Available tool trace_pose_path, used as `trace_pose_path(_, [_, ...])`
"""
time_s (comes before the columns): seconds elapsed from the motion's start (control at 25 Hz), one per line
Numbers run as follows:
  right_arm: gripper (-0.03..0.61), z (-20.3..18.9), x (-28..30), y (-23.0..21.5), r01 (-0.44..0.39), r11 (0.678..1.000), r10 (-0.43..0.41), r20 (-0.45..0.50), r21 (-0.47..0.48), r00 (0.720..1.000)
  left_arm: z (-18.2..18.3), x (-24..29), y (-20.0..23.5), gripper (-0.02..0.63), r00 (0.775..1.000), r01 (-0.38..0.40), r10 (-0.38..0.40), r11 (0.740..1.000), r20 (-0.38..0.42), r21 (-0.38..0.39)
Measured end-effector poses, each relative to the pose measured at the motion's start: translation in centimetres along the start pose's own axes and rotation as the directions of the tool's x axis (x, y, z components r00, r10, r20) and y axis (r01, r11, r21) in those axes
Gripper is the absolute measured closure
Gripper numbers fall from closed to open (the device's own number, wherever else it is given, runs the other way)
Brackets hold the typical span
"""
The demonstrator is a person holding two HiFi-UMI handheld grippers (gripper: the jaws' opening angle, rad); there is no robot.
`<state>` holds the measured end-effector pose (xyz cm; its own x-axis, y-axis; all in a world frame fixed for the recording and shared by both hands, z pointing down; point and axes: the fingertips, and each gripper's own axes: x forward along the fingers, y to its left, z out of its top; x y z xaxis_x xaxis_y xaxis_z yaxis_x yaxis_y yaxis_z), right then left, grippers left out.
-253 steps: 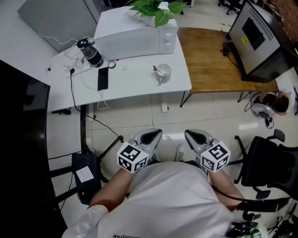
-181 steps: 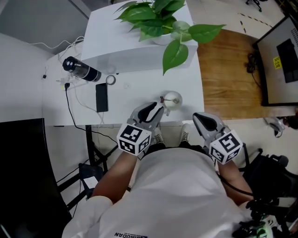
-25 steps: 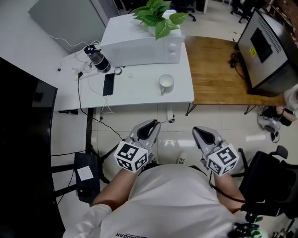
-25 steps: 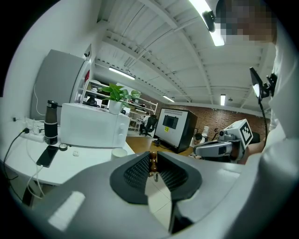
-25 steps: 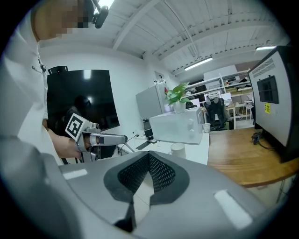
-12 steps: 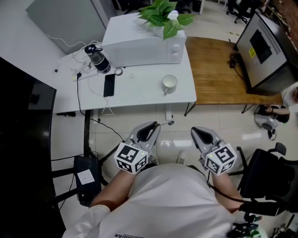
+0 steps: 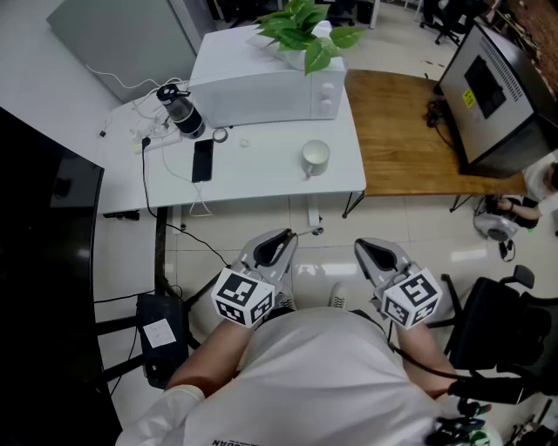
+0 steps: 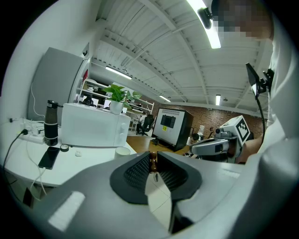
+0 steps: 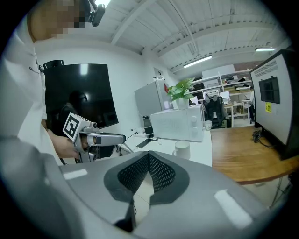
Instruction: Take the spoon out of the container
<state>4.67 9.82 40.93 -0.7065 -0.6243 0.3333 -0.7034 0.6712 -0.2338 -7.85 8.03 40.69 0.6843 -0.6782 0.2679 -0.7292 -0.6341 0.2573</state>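
A white mug (image 7: 316,157) stands on the white table (image 7: 261,170) with nothing in it; it also shows in the gripper views (image 8: 123,151) (image 9: 181,148). My left gripper (image 7: 281,237) hangs over the floor, well short of the table, shut on the spoon (image 7: 307,232). The spoon's brown end (image 8: 153,161) pokes up between its ribbed pads. My right gripper (image 7: 366,246) is level with it to the right, shut and empty (image 9: 149,156).
On the table are a white microwave (image 7: 261,87) with a plant (image 7: 301,26) on top, a black bottle (image 7: 177,109), a phone (image 7: 201,160) and cables. A wooden desk (image 7: 401,113) with a monitor (image 7: 493,87) adjoins it; a black chair (image 7: 497,314) stands at the right.
Ten seconds ago the spoon stood in the mug; the left gripper then reached the mug, and it now holds the spoon away from the table. Over the last second both grippers barely moved.
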Motion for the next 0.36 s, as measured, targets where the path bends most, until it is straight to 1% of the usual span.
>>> trace_pose_path(0.36, [0.572, 0.00, -0.57, 0.31, 0.002, 1.000, -0.003, -0.012, -0.007, 1.000, 0.12, -0.45, -0.19, 0.563, 1.000, -0.004, 0.004, 1.000, -0.001, 0.003])
